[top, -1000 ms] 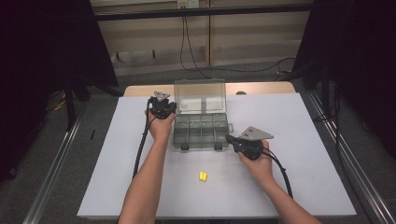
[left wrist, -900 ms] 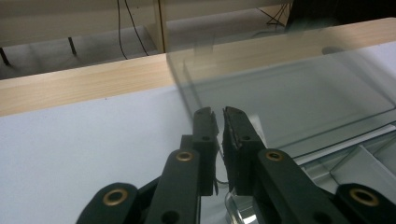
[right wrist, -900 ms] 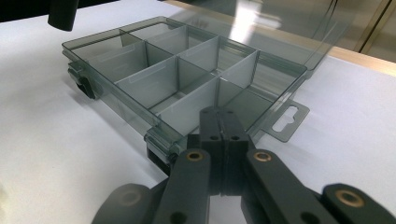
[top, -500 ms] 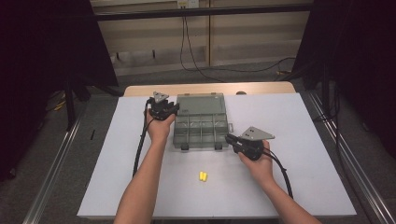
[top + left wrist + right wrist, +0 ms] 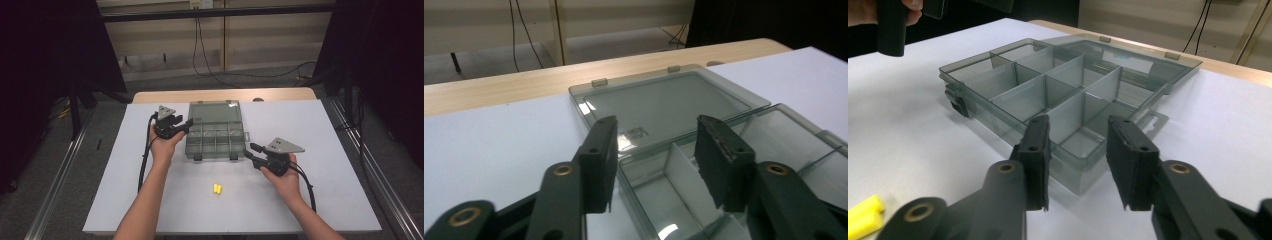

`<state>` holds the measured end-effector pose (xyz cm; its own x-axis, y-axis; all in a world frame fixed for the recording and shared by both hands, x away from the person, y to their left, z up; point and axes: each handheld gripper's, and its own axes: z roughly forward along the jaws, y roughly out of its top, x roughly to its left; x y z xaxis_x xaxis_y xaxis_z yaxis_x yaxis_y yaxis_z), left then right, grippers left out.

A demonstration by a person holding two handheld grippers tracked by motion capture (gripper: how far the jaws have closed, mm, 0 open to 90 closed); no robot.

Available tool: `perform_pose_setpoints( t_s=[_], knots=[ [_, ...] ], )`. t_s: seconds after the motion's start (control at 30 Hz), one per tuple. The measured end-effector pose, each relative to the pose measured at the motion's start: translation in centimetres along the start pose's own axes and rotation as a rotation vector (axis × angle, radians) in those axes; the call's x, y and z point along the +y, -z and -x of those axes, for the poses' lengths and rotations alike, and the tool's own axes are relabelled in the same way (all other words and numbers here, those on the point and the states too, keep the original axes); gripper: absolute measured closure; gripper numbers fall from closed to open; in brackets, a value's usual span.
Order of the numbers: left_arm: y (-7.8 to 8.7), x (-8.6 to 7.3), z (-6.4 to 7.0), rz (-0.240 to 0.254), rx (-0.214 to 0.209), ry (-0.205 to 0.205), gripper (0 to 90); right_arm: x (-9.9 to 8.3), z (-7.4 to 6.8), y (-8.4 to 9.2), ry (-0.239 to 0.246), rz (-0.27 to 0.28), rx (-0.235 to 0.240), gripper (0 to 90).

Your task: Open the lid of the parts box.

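On the table [image 5: 125, 200] lies a big white sheet, and a strip of bare wood shows along the far edge. Near the far middle sits a clear grey box [image 5: 215, 141] with small compartments. Its lid [image 5: 213, 111] is open and lies flat behind it, toward the far side. Two small yellow pieces [image 5: 217, 188] lie side by side on the sheet, nearer than the box and well apart from it.

A person's left gripper [image 5: 182, 123] is at the box's left edge, where lid and box meet, with its jaws wide apart and holding nothing. Right gripper [image 5: 251, 152] is just beside the box's near right corner, jaws also apart and empty.

Around the table the floor is grey, with metal rails [image 5: 55, 185] on the left and right. Dark curtains [image 5: 45, 55] hang on both sides. Far off is a pale wall [image 5: 260, 40] with black cables [image 5: 202, 45] hanging down it.
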<state>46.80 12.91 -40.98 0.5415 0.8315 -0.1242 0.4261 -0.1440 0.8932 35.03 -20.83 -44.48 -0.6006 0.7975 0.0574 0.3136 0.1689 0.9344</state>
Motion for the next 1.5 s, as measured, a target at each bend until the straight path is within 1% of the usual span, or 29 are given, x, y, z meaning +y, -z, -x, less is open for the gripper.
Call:
perform_pose_setpoints(
  t_s=[0.07, 0.1, 0.13, 0.17, 0.2, 0.27, 0.33, 0.37, 0.43, 0.5, 0.53, 0.57, 0.6, 0.63, 0.7, 0.73, 0.83, 0.9, 1.0, 1.03, 1.17, 1.27, 1.3, 1.33, 1.4, 1.5],
  knots=[
    [0.3, -0.2, 0.1, -0.002, -0.006, -0.004, 47.5, 0.1, 0.3, 0.8, -0.003, 0.008, -0.009, 50.7],
    [0.5, -0.3, 0.2, 0.001, -0.012, -0.01, 46.2, 0.1, 0.4, 1.1, -0.012, 0.016, -0.015, 48.4],
    [0.7, -0.4, 0.3, 0.015, -0.021, -0.008, 45.8, 0.2, 0.5, 1.4, -0.025, 0.028, -0.011, 46.6],
    [0.9, -0.5, 0.5, 0.02, -0.025, -0.01, 44.7, 0.2, 0.5, 1.7, -0.035, 0.039, -0.002, 42.5],
    [1.1, -0.5, 0.7, 0.018, -0.034, -0.021, 42.8, 0.3, 0.5, 1.9, -0.039, 0.047, -0.002, 38.7],
    [1.5, -0.6, 1.0, 0.034, -0.045, -0.029, 41.2, 0.4, 0.5, 2.3, -0.032, 0.05, -0.003, 35.6],
    [1.9, -0.7, 1.2, 0.024, -0.054, -0.038, 38.5, 0.3, 0.5, 2.7, -0.05, 0.059, 0.003, 31.0],
    [2.1, -0.8, 1.3, 0.03, -0.057, -0.036, 38.4, 0.3, 0.5, 2.9, -0.056, 0.061, 0.008, 29.5],
    [2.5, -0.9, 1.5, 0.033, -0.063, -0.034, 38.0, 0.1, 0.6, 3.4, -0.054, 0.06, -0.008, 24.3],
    [2.8, -1.1, 1.6, 0.035, -0.066, -0.03, 36.0, 0.0, 0.8, 3.8, -0.069, 0.055, -0.013, 19.5],
    [2.9, -1.2, 1.7, 0.031, -0.067, -0.036, 35.0, -0.1, 0.8, 4.0, -0.079, 0.058, -0.024, 17.8],
    [3.0, -1.3, 1.8, 0.029, -0.069, -0.038, 33.5, -0.2, 1.0, 4.3, -0.087, 0.07, -0.032, 17.0],
    [3.2, -1.3, 2.0, 0.021, -0.074, -0.048, 33.1, -0.2, 1.0, 4.6, -0.099, 0.074, -0.029, 17.0],
    [3.3, -1.3, 2.2, 0.015, -0.08, -0.056, 31.9, -0.3, 1.1, 4.8, -0.098, 0.08, -0.032, 16.9],
    [3.7, -1.3, 2.6, 0.02, -0.092, -0.07, 31.2, -0.4, 1.2, 5.5, -0.109, 0.092, -0.037, 15.5],
    [3.9, -1.4, 2.8, 0.026, -0.098, -0.063, 30.6, -0.5, 1.2, 5.8, -0.109, 0.097, -0.041, 14.8],
    [4.1, -1.4, 3.2, 0.025, -0.11, -0.066, 27.1, -0.7, 1.3, 6.9, -0.107, 0.099, -0.051, 11.6],
    [4.3, -1.5, 3.5, 0.02, -0.109, -0.08, 26.6, -1.0, 1.4, 7.5, -0.102, 0.118, -0.059, 12.3],
    [4.4, -1.8, 3.8, 0.018, -0.127, -0.066, 24.6, -1.4, 1.6, 8.2, -0.104, 0.118, -0.066, 11.5],
    [4.5, -1.9, 3.9, 0.013, -0.126, -0.076, 24.6, -1.5, 1.6, 8.5, -0.107, 0.114, -0.07, 11.4],
    [4.6, -2.2, 4.1, -0.01, -0.125, -0.09, 22.3, -1.8, 1.7, 9.0, -0.099, 0.111, -0.081, 10.5],
    [4.7, -2.3, 4.3, -0.023, -0.133, -0.103, 20.7, -2.0, 1.6, 9.3, -0.088, 0.118, -0.092, 8.2],
    [4.7, -2.4, 4.3, -0.015, -0.141, -0.098, 20.5, -2.1, 1.6, 9.4, -0.081, 0.115, -0.096, 7.8],
    [4.8, -2.5, 4.4, -0.015, -0.148, -0.089, 20.4, -2.1, 1.5, 9.4, -0.084, 0.114, -0.094, 7.2],
    [4.8, -2.8, 4.5, -0.02, -0.144, -0.093, 19.0, -2.3, 1.4, 9.5, -0.071, 0.107, -0.097, 6.8],
    [5.1, -3.1, 4.5, -0.028, -0.14, -0.1, 16.4, -2.5, 1.2, 9.8, -0.072, 0.111, -0.1, 6.5]
  ],
)
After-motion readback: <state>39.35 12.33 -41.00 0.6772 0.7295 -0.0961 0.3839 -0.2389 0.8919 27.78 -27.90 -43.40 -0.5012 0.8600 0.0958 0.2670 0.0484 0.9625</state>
